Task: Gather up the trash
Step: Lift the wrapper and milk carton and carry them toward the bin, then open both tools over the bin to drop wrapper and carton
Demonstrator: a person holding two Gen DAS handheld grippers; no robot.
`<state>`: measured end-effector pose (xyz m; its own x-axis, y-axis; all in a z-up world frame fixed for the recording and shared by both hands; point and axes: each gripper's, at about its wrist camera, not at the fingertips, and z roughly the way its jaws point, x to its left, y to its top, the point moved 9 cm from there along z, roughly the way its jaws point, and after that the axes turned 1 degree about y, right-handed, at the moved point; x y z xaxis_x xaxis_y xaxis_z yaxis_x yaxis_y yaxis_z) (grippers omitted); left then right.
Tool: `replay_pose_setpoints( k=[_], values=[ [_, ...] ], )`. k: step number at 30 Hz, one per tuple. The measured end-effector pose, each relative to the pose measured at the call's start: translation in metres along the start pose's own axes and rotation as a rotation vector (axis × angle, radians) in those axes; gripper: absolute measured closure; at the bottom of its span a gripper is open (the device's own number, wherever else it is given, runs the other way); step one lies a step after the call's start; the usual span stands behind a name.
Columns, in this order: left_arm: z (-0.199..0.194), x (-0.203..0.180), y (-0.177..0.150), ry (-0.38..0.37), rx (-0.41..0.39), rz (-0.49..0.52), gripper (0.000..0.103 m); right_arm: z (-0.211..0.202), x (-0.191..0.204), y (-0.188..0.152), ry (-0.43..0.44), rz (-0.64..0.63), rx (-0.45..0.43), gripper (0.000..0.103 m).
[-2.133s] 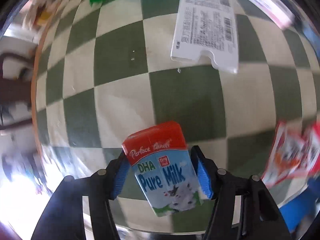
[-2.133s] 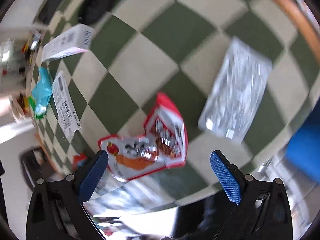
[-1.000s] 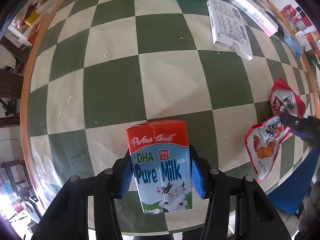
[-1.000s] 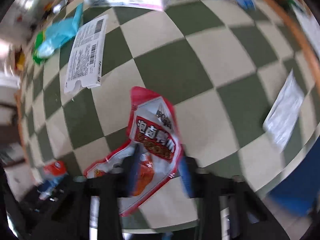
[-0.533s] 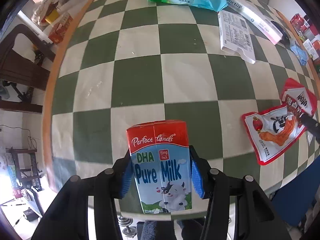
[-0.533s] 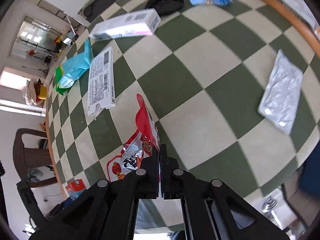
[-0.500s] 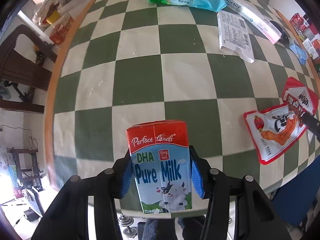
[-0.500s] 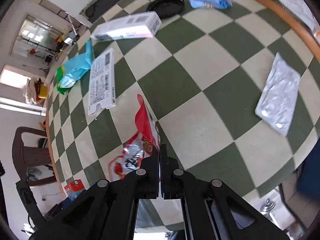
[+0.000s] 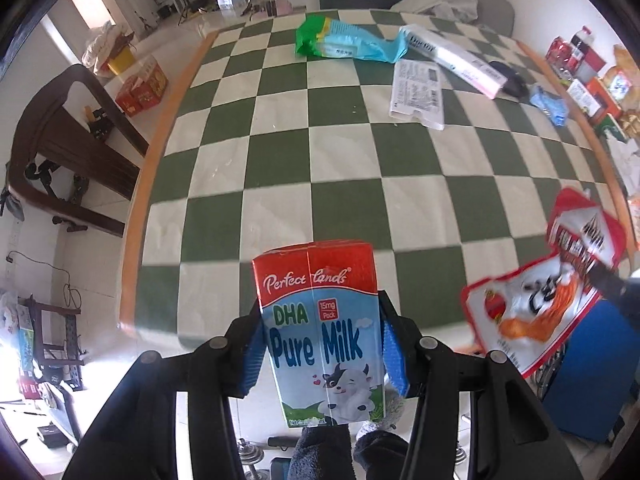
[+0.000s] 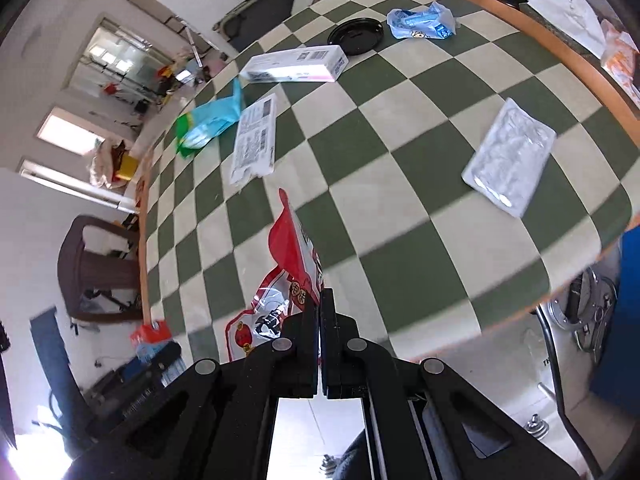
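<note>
My left gripper [image 9: 322, 344] is shut on a red and blue "Pure Milk" carton [image 9: 320, 328], held upright above the near edge of the green and white checked table [image 9: 320, 160]. My right gripper [image 10: 320, 304] is shut on a red and white snack wrapper [image 10: 292, 264], lifted off the table; the wrapper also shows at the right of the left wrist view [image 9: 544, 292]. The carton shows small at the lower left of the right wrist view [image 10: 150, 338].
On the table lie a green and blue bag [image 9: 340, 42], a flat white box [image 9: 418, 94], a long white and pink box [image 9: 456, 60], a black lid [image 10: 355, 36], a blue wrapper [image 10: 422, 22] and a silver blister pack [image 10: 510, 156]. A dark chair [image 9: 60, 148] stands left.
Both grippers have pulled back and up from the table. The right gripper, open 2 s ago, closed on the snack wrapper and lifted it. The left still holds the carton.
</note>
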<state>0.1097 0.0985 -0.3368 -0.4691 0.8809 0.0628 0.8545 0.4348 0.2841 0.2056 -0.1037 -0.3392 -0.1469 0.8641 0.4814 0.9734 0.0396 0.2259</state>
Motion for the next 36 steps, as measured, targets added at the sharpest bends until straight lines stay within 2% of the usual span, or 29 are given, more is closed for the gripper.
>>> replay_pose_setpoints(
  k=[4,7,9,12,18,23,26,27,29,30,31,32,33,34,35,36],
  values=[
    [-0.013,-0.004,-0.039,-0.025,0.007,-0.016,0.057,-0.021,-0.013,-0.043,0.032,-0.019,0.025,0.103],
    [-0.009,-0.005,-0.078,-0.044,0.049,-0.042,0.057,-0.028,-0.028,-0.084,0.046,-0.038,0.064,0.103],
    [0.004,-0.006,-0.104,-0.054,0.094,-0.055,0.057,-0.025,-0.043,-0.116,0.051,-0.027,0.115,0.103],
    [0.046,-0.008,-0.145,-0.074,0.195,-0.068,0.057,-0.008,-0.069,-0.157,0.035,-0.01,0.187,0.103],
    [0.158,-0.013,-0.202,-0.119,0.378,-0.107,0.057,0.069,-0.129,-0.217,-0.036,0.08,0.301,0.103],
    [0.246,-0.015,-0.223,-0.179,0.463,-0.144,0.054,0.162,-0.169,-0.246,-0.088,0.124,0.333,0.103],
    [0.296,-0.012,-0.231,-0.186,0.495,-0.152,0.052,0.224,-0.188,-0.256,-0.098,0.14,0.338,0.103],
    [0.311,-0.011,-0.234,-0.181,0.508,-0.142,0.04,0.244,-0.192,-0.259,-0.095,0.144,0.349,0.103],
    [0.328,-0.008,-0.237,-0.163,0.514,-0.142,0.022,0.283,-0.2,-0.269,-0.094,0.157,0.372,0.099],
    [0.338,-0.005,-0.239,-0.154,0.516,-0.145,0.017,0.301,-0.204,-0.275,-0.083,0.172,0.395,0.091],
    [0.341,-0.003,-0.239,-0.147,0.518,-0.145,0.015,0.318,-0.208,-0.28,-0.077,0.18,0.41,0.076],
    [0.346,0.001,-0.24,-0.135,0.519,-0.146,0.01,0.332,-0.212,-0.285,-0.088,0.172,0.423,0.066],
    [0.349,0.004,-0.243,-0.123,0.518,-0.145,0.0,0.34,-0.216,-0.289,-0.105,0.158,0.427,0.052],
    [0.35,0.007,-0.244,-0.114,0.515,-0.142,0.0,0.349,-0.219,-0.291,-0.126,0.136,0.429,0.04],
    [0.351,0.01,-0.246,-0.098,0.511,-0.134,0.0,0.357,-0.221,-0.293,-0.143,0.11,0.438,0.034],
    [0.35,0.013,-0.248,-0.08,0.505,-0.127,0.0,0.361,-0.223,-0.294,-0.173,0.082,0.444,0.019]
  ],
)
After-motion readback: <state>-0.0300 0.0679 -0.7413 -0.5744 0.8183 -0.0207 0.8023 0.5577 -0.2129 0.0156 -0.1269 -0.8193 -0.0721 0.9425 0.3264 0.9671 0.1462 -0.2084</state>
